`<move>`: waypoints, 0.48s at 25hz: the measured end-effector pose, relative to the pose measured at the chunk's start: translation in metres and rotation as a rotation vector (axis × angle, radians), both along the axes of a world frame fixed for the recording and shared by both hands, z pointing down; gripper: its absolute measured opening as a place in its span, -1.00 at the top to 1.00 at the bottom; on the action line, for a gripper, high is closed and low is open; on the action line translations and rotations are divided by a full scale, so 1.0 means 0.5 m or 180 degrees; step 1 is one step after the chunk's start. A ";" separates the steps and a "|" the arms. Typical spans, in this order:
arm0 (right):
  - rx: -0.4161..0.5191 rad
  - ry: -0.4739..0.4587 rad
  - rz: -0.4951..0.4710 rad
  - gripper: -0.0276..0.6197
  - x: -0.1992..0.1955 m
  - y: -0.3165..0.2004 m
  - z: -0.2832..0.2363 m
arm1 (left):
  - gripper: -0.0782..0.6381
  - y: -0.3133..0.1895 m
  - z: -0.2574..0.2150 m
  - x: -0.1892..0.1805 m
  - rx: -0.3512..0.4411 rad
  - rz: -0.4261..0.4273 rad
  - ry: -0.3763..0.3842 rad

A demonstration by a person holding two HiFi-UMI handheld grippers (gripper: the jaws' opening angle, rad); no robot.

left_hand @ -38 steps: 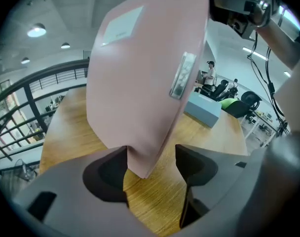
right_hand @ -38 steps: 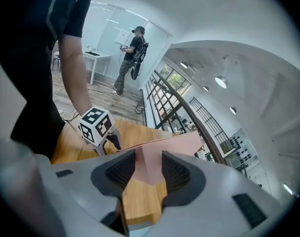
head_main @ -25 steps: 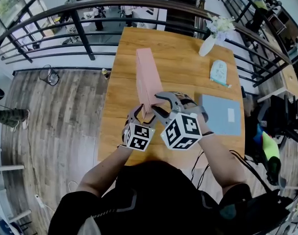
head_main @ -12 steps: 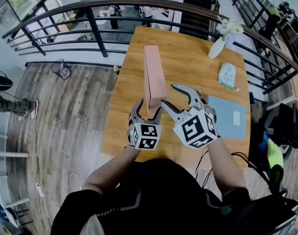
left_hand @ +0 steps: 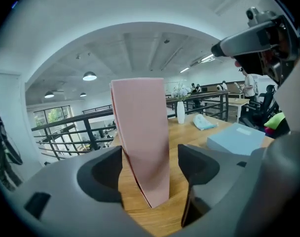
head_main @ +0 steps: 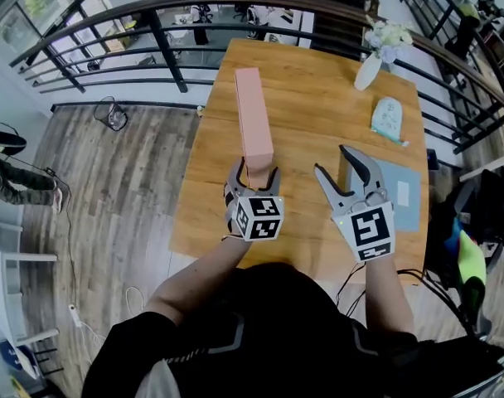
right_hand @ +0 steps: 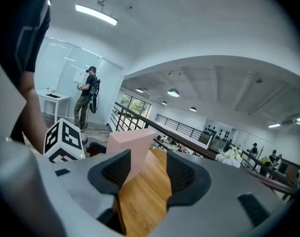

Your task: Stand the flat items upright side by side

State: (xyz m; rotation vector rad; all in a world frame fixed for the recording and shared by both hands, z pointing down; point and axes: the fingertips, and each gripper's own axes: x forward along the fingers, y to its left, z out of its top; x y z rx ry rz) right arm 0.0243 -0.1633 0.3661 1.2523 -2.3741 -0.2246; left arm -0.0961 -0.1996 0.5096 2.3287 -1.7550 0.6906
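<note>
A tall pink flat item stands upright on edge on the wooden table. My left gripper straddles its near end. Its jaws are opening, and the pink item sits between them with a gap on the right side. My right gripper hovers to the right, open and empty, over the near edge of a blue-grey flat item that lies flat. In the right gripper view, the pink item shows beyond the left jaw, with bare wood between the jaws of the right gripper.
A white vase with flowers stands at the far right of the table. A pale blue pouch lies near it. A black railing runs behind the table. The wooden floor drops off on the left.
My right gripper has let go of the pink item's near end, swung off to the right and opened wider. The left gripper has stayed at the upright pink item.
</note>
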 end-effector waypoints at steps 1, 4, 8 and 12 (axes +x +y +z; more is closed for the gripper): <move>-0.0038 -0.0049 0.0047 0.19 0.015 0.004 0.007 | -0.21 -0.001 0.000 0.004 -0.0014 -0.0031 0.0022; -0.0063 -0.0099 0.0206 0.19 0.053 0.013 0.020 | -0.21 -0.019 -0.003 -0.011 0.0017 -0.0238 0.0013; -0.0052 -0.0039 0.0355 0.19 0.083 0.022 0.033 | -0.21 -0.030 -0.004 -0.019 0.0092 -0.0235 -0.0049; -0.0071 -0.0089 0.0418 0.19 0.087 0.024 0.038 | -0.20 -0.037 0.000 -0.022 0.0113 -0.0171 -0.0056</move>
